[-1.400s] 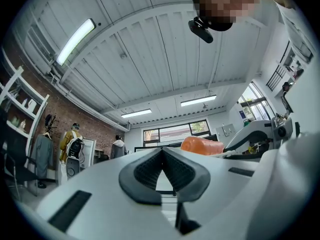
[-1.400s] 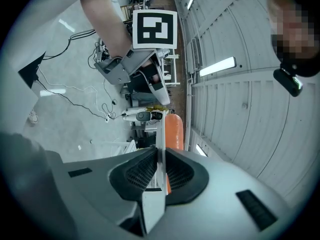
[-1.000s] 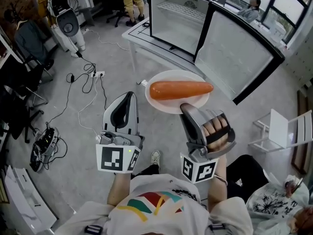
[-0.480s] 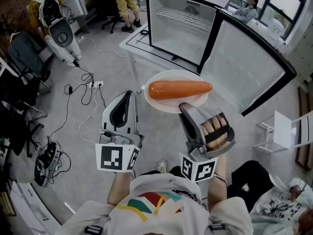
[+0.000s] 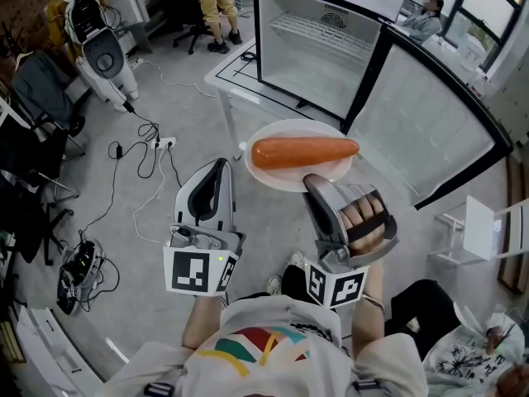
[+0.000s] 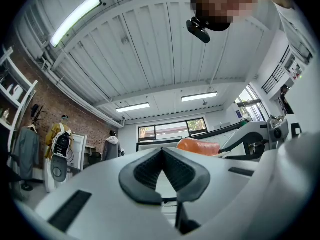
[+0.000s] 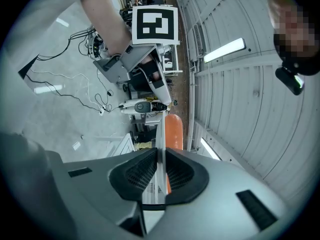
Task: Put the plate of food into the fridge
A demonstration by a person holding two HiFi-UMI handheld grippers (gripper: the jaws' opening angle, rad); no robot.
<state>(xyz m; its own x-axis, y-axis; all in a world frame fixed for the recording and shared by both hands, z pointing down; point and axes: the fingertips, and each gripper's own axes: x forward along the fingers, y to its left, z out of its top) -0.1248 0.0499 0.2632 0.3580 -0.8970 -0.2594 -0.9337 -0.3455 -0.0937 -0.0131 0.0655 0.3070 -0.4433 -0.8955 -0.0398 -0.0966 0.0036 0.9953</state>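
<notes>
We are pinching the plate (image 5: 285,179) rim in our right gripper (image 5: 312,184), carrot (image 5: 304,150) lying on it; left gripper (image 5: 216,165) pressed together.

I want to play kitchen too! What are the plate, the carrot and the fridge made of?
Plate: white, smooth, faintly shiny; ceramic or hard plastic, hard to say.
Carrot: even orange, smooth sheen, no leaves; real or a plastic toy, unclear.
Fridge: glossy black frame, probably plastic or painted metal; white lining, likely plastic, with a wire shelf.
</notes>
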